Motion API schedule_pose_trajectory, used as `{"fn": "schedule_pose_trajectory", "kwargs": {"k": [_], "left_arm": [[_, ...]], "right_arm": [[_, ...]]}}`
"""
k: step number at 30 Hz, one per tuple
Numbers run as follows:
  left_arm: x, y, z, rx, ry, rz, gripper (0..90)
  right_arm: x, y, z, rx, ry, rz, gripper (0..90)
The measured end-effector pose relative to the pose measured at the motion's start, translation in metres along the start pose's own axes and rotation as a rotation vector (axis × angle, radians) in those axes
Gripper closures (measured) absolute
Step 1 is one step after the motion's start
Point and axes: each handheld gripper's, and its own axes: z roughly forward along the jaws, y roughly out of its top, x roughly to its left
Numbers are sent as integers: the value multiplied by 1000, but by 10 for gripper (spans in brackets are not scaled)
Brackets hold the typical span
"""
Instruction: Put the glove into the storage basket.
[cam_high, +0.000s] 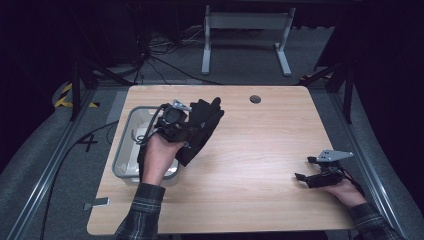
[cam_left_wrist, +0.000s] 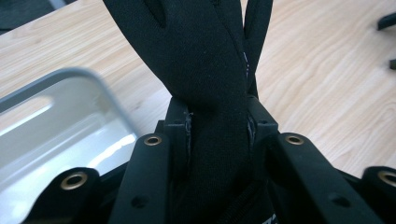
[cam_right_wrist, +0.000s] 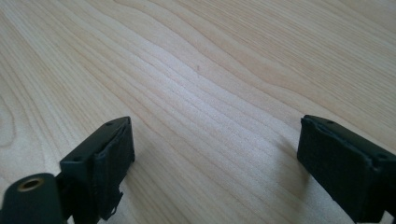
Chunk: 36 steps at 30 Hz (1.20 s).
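A black glove (cam_high: 207, 117) hangs above the left part of the wooden table (cam_high: 260, 150), fingers pointing up and away. My left gripper (cam_high: 191, 131) is shut on the glove around its middle, just right of a metal tray (cam_high: 121, 150). In the left gripper view the glove (cam_left_wrist: 215, 70) is pinched between both jaws of the left gripper (cam_left_wrist: 218, 119), with the tray (cam_left_wrist: 56, 121) at the left. My right gripper (cam_high: 303, 178) rests low near the table's right edge. In the right gripper view the right gripper (cam_right_wrist: 215, 158) is open over bare wood (cam_right_wrist: 210, 70).
A round cable hole (cam_high: 255, 99) sits near the table's far edge. Beyond the table stands a white table frame (cam_high: 245, 30), with cables (cam_high: 165, 60) on the grey floor. The tray holds something pale that I cannot make out.
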Motion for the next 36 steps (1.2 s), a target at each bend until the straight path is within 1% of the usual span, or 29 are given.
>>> {"fn": "schedule_pose_trajectory", "kwargs": {"k": [1, 7, 9, 10, 11, 12, 13, 14, 15, 17, 18, 20, 24, 25, 26, 31, 32, 36], "left_arm": [[3, -2, -2, -3, 7, -11, 691], [33, -22, -18, -17, 47, -91, 691], [42, -29, -20, -16, 58, -120, 691], [47, -31, -21, -13, 63, -127, 691], [47, -31, -21, -13, 63, -127, 691], [51, -35, -22, -15, 69, -137, 691], [60, -42, -21, -2, 82, -160, 691], [60, -42, -21, -2, 82, -160, 691], [64, -45, -19, 2, 88, -167, 691], [71, -53, -13, 22, 85, -183, 691], [73, -55, -11, 31, 84, -185, 690], [79, -62, -4, 45, 90, -201, 690], [91, -74, 8, 68, 85, -232, 690], [93, -76, 10, 74, 84, -233, 689], [96, -79, 14, 84, 78, -243, 689], [101, -85, 27, 124, 78, -250, 686], [102, -86, 30, 138, 76, -252, 685], [105, -88, 36, 155, 76, -262, 683]], "right_arm": [[0, 0, 0, 0, 0, 0, 114], [0, 0, 0, 0, -1, 1, 114], [0, 0, 0, 0, -1, 1, 114], [0, 0, 0, 0, -1, 1, 115], [0, 0, 0, 0, -1, 1, 114], [0, 0, 0, 0, -1, 1, 114], [0, 0, 0, 0, -1, 1, 114], [0, 0, 0, 0, -1, 1, 114], [0, 0, 0, 0, -2, 1, 115], [0, 0, 0, 0, -2, 1, 114], [0, 0, 0, -1, -3, 2, 115], [0, 0, 0, 0, -3, 2, 115], [0, 0, 0, 0, -3, 2, 114], [0, 0, 0, 0, -3, 2, 114], [0, 0, 0, 0, -3, 2, 115], [0, 0, 0, -1, -3, 2, 115], [0, 0, 0, 0, -3, 2, 115], [0, 0, 0, -1, -3, 2, 114]]}}
